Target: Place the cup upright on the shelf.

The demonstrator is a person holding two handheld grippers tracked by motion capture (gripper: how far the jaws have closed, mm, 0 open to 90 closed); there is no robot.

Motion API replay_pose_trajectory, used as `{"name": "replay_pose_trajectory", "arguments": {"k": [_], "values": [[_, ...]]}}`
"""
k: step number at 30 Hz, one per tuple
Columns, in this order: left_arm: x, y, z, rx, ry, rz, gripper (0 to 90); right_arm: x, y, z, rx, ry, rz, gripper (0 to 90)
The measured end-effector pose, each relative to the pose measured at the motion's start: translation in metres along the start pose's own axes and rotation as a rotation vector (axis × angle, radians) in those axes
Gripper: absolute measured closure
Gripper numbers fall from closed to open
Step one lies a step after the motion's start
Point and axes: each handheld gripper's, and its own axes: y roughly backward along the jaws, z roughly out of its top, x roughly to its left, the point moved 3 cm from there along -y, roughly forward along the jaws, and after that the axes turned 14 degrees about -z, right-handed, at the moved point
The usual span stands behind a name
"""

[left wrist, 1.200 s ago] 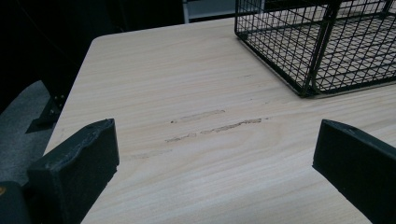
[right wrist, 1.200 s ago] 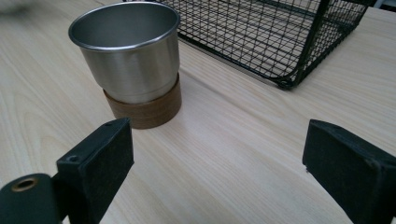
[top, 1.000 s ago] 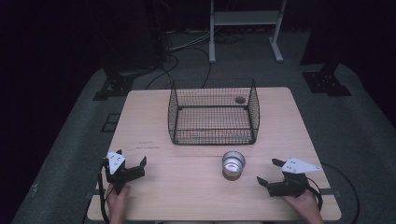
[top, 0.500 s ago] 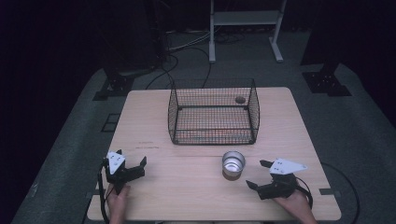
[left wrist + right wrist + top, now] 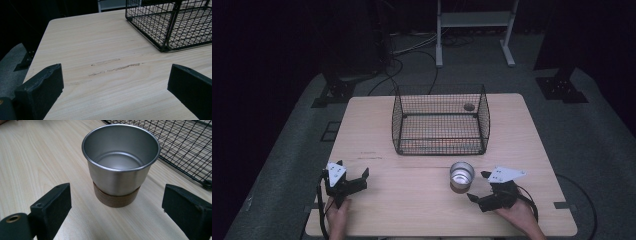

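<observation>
A steel cup (image 5: pixel 461 175) (image 5: pixel 120 167) stands upright and empty on a round wooden coaster (image 5: pixel 115 198), in front of a black wire basket (image 5: pixel 440 120). My right gripper (image 5: pixel 477 186) (image 5: pixel 117 212) is open just right of the cup, its jaws spread wide and pointing at it, a short way from touching. My left gripper (image 5: pixel 354 176) (image 5: pixel 112 87) rests open near the table's front left, with bare wood between its jaws. The basket's corner (image 5: pixel 165 32) lies ahead of it to the right.
The wooden table (image 5: pixel 372 130) carries faint scuff marks (image 5: pixel 113 67) ahead of the left gripper. A small round dark thing (image 5: pixel 469 106) lies at the basket's far right. A metal stand (image 5: pixel 474 30) and cables are on the floor beyond the table.
My right gripper has slid left and slightly toward the front edge, closing in on the cup. The left gripper and the cup have stayed put.
</observation>
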Motion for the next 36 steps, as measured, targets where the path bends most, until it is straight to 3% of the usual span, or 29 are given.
{"name": "replay_pose_trajectory", "arguments": {"k": [4,8,23,36], "values": [[0.0,0.0,0.0,0.0,0.0,0.0,0.0,0.002,-0.004,0.002,0.013,0.001,0.012,8.2],[0.0,0.0,0.0,0.001,0.0,-0.001,0.0,0.004,-0.006,0.009,0.017,0.014,-0.015,8.2],[0.0,0.0,0.0,0.0,0.002,-0.001,0.0,0.003,-0.021,0.024,0.045,0.03,-0.027,8.1],[0.0,0.0,0.0,-0.001,0.002,-0.001,0.0,0.008,-0.039,0.026,0.044,-0.008,0.001,8.2]]}}
